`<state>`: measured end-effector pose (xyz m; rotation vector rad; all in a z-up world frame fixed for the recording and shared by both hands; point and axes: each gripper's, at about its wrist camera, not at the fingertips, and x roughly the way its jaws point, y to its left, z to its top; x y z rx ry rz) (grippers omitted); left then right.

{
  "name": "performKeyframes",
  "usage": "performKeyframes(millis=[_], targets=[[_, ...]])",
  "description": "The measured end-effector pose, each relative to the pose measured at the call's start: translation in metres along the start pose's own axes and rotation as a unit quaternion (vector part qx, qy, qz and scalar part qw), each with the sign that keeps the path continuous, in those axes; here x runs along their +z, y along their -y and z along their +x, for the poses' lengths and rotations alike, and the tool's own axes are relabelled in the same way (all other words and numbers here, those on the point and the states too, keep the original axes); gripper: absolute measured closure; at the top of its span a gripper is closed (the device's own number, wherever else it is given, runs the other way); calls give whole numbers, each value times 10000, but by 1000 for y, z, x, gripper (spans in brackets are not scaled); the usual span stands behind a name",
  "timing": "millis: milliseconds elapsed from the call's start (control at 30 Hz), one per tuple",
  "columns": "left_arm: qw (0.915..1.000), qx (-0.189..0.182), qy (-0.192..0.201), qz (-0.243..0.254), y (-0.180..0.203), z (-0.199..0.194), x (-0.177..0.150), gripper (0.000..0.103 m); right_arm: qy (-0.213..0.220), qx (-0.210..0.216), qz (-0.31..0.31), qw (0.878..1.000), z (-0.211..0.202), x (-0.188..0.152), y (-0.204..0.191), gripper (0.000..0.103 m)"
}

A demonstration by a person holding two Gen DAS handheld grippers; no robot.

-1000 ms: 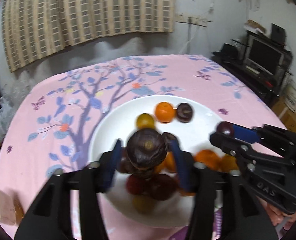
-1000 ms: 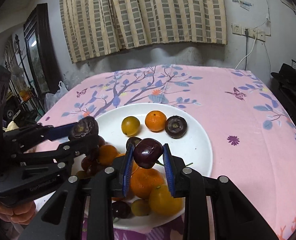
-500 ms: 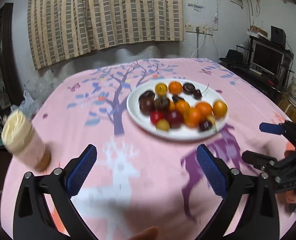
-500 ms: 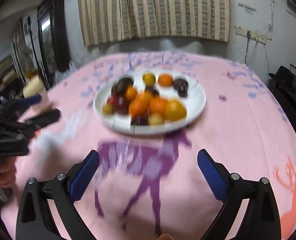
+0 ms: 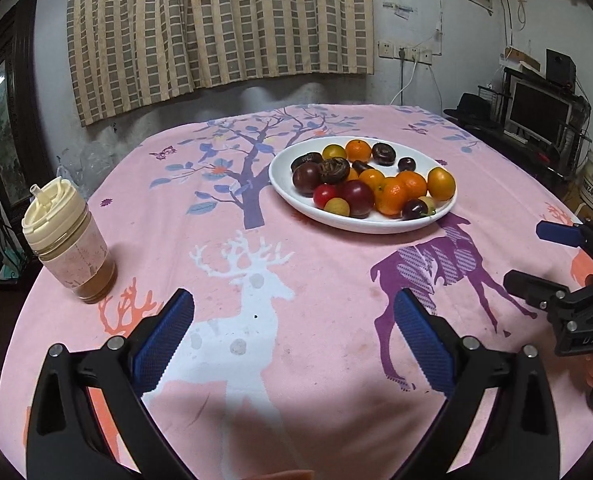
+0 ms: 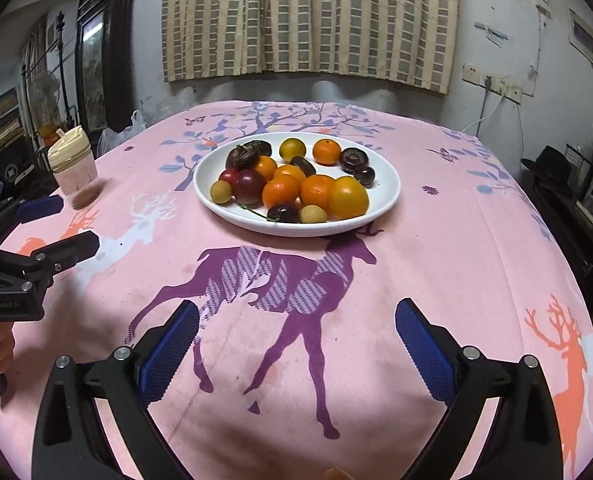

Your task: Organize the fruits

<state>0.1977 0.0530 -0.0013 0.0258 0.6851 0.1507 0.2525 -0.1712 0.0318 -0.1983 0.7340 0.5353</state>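
White plate [image 6: 388,194] holds fruits [image 6: 296,184]; both tools gape empty

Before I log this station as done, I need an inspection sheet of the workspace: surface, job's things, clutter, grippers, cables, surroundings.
Surface: pink printed tablecloth, faint stains.
Job's things: white plate holding the mixed fruits, oranges, dark plums and small yellow ones piled together.
Clutter: lidded drink cup apart from the plate.
Grippers: left gripper and right gripper both open, holding nothing, over the cloth.
Cables: white cord hanging from a wall socket.
Surroundings: striped curtain, monitor.
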Motion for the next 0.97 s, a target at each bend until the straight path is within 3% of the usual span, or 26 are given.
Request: performKeyframes(millis=[967], targets=[[9999, -11, -79, 61, 0, 2, -4, 5, -96, -10, 31, 9999, 1, -1, 1, 4]])
